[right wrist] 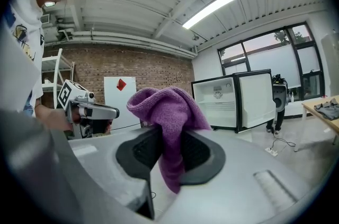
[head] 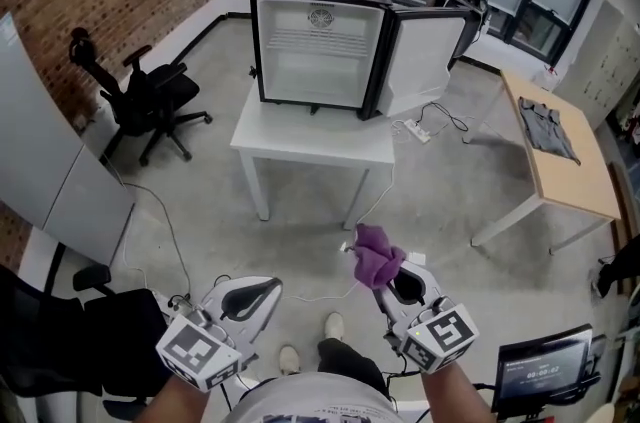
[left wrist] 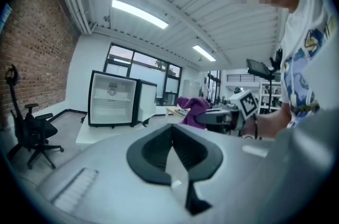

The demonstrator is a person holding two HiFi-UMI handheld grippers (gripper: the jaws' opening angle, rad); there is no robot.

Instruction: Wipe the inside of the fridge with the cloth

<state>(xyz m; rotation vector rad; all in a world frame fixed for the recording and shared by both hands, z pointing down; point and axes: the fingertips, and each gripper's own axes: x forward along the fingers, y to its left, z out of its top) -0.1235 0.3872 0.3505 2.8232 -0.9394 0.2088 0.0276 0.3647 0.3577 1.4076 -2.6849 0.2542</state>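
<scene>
The open fridge (head: 315,36) stands on the white bench (head: 300,146), well ahead of both pairs of fingers (right wrist: 144,150). Best, I judge, to carry the cloth (right wrist: 169,112) forward with a firm pinch and reach the back wall first. The right gripper's (right wrist: 168,151) fingers pinch the purple cloth between them; the left gripper's (left wrist: 172,138) are pressed together on nothing

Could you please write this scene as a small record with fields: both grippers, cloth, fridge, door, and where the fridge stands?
right gripper: shut on the cloth
left gripper: jaws together, holding nothing
cloth: purple, hanging between the right jaws
fridge: small, black outside, white inside, far from both grippers
door: open, swung to the right in the head view
stand: white table
</scene>
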